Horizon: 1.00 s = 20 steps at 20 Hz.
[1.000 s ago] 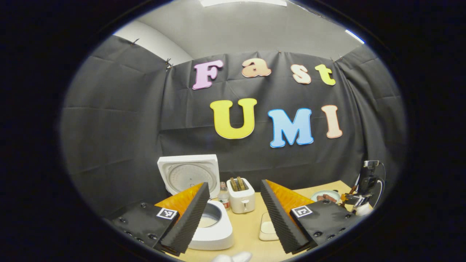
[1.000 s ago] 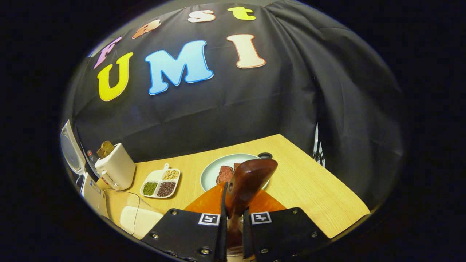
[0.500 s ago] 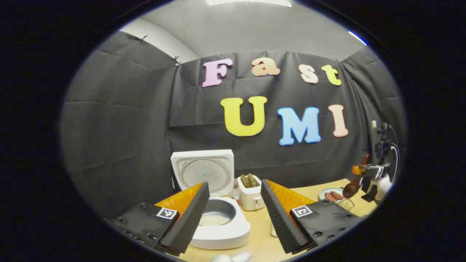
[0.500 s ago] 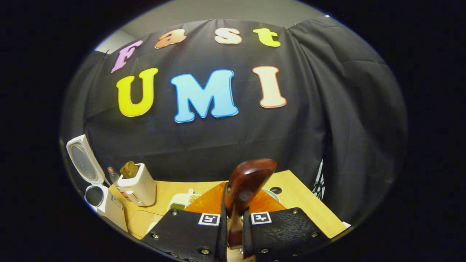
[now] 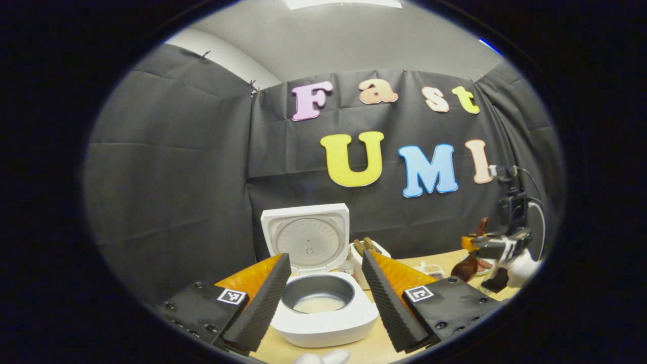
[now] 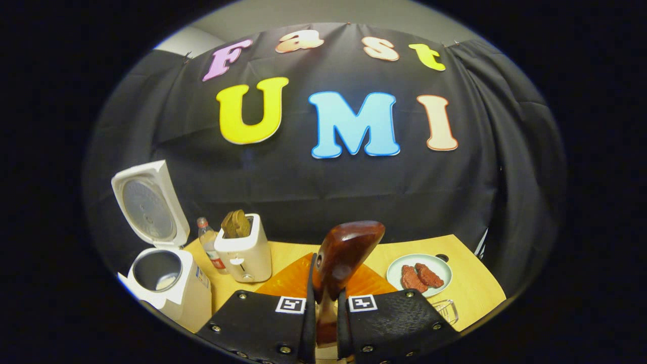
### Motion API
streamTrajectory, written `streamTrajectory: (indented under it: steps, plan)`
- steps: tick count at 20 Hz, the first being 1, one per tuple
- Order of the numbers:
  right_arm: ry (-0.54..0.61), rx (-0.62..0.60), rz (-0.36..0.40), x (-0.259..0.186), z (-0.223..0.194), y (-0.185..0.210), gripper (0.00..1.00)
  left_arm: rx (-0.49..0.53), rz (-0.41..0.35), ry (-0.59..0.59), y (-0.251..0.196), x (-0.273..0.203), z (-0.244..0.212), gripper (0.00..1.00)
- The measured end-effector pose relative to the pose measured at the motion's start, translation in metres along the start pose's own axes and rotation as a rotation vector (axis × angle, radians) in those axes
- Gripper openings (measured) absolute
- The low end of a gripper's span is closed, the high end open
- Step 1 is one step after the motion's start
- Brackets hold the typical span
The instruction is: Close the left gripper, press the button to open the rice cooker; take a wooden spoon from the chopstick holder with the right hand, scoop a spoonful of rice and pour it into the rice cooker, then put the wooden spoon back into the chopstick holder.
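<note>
Between the fingers of the right gripper (image 6: 326, 313), clamped by the handle with both jaws pressed on it, the wooden spoon (image 6: 343, 253) stands nearly upright, its bowl ahead of the camera and above the table. Whether the bowl carries rice cannot be told from behind. The rice cooker (image 6: 164, 283) sits off to this gripper's left, lid raised, a little rice lying in the pot; the toaster (image 6: 245, 250) and a small bottle (image 6: 208, 245) stand between cooker and spoon, and a plate (image 6: 399, 265) with two pieces of meat lies just right of the spoon. The likely slip, as I judge it, is a tilt of the handle in the grip on the way across: the narrow hold on a smooth stem could let the bowl roll and spill, or the bowl could clip the toaster. The left gripper (image 5: 323, 303) hangs open, empty, straddling the cooker's open pot directly ahead; crowding the opening could block the pour. From there the right gripper (image 5: 498, 247) and spoon appear far right. The table (image 6: 475, 293) is pale wood-grain laminate, boxed in by black cloth walls under a grey ceiling.
</note>
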State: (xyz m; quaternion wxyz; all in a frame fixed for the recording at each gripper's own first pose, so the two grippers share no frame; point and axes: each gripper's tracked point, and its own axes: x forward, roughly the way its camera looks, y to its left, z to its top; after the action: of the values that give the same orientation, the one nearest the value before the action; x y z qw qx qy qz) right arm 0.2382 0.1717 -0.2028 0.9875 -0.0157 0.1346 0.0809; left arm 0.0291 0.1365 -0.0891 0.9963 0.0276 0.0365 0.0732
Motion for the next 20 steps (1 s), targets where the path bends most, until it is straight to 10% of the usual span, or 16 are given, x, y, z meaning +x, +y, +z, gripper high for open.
streamTrajectory:
  steps: [10, 20]
  plan:
    - [0.063, -0.563, -0.068, 0.050, -0.083, 0.021, 0.17, 0.034, 0.022, 0.039, 0.013, -0.001, -0.018, 0.98]
    - [0.195, -0.365, 0.021, 0.056, -0.127, 0.046, 0.17, 0.037, 0.026, 0.065, 0.020, 0.003, -0.024, 0.96]
